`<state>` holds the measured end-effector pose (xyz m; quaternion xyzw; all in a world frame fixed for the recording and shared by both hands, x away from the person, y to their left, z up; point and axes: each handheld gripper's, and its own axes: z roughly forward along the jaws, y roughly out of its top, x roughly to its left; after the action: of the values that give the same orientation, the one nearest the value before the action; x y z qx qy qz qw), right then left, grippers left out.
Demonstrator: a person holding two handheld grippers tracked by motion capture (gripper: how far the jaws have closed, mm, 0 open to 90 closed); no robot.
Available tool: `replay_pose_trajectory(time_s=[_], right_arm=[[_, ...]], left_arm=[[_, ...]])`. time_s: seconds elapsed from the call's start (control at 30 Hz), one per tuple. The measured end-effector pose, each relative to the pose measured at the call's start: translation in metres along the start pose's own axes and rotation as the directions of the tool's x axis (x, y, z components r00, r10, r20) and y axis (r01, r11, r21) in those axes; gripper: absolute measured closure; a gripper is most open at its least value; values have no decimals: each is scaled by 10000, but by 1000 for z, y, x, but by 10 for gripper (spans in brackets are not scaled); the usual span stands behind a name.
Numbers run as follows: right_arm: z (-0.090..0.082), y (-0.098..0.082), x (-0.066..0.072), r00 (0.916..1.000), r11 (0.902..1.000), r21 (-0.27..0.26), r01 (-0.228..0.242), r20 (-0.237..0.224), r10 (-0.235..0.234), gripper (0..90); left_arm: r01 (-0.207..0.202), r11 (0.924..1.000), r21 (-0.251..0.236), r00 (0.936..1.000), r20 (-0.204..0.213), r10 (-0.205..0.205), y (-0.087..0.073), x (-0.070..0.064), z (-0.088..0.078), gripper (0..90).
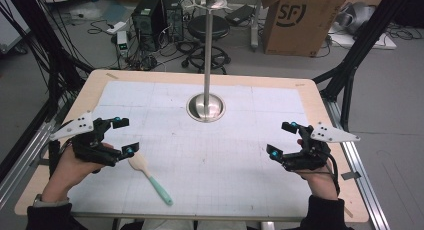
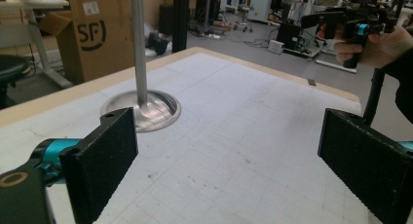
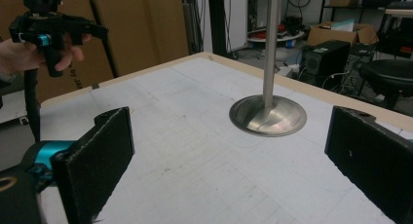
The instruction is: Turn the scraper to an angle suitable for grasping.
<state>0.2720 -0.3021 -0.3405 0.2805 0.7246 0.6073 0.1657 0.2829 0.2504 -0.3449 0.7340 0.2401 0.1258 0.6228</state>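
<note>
Hands hold left gripper (image 1: pixel 123 136) and right gripper (image 1: pixel 281 138), jaws apart and empty, above the table (image 1: pixel 90 90); spatula (image 1: pixel 150 178) lies beside the left.

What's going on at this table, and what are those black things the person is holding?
A person sits at a table with a hand-held two-jaw gripper in each hand. The left gripper and the right gripper both hover with jaws wide open, holding nothing. A spatula with a wooden blade and a mint-green handle lies on the white mat just beside the left gripper, untouched. A metal stand, a pole on a round base, rises at the far middle.
</note>
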Motion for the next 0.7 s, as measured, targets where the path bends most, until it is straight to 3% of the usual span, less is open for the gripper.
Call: replay_pose_trajectory(time_s=[0.13,0.2,0.23,0.33,0.47,0.53,0.63,0.7], right_arm=[[0,0,-2,10000,10000,-2,-32,41,32,27],[1,-1,-3,10000,10000,3,-48,27,48,27],[2,-1,-3,10000,10000,22,-38,21,38,27],[3,-1,-3,10000,10000,91,20,-61,-19,27],[4,0,-3,9999,10000,28,25,-102,-24,27],[5,0,-4,9999,10000,43,5,-115,-5,27],[6,0,-6,9999,10000,44,-15,-110,15,27],[6,0,-6,9999,10000,47,-32,-129,33,27]], left_arm=[[-255,9996,124,9995,-166,257,-1,-2,2,85],[-498,9987,136,9987,-67,499,-3,-3,3,100],[-845,9962,213,9964,-10,846,-6,-4,5,101],[-1055,9939,321,9942,218,1049,-9,-5,7,154],[-1202,9915,492,9923,343,1186,-13,-8,10,395],[-1173,9917,520,9931,113,1169,-17,-10,11,507],[-554,9933,1014,9981,-217,579,-23,-10,13,684],[-438,9929,1105,9987,-217,464,-26,-10,14,800]])
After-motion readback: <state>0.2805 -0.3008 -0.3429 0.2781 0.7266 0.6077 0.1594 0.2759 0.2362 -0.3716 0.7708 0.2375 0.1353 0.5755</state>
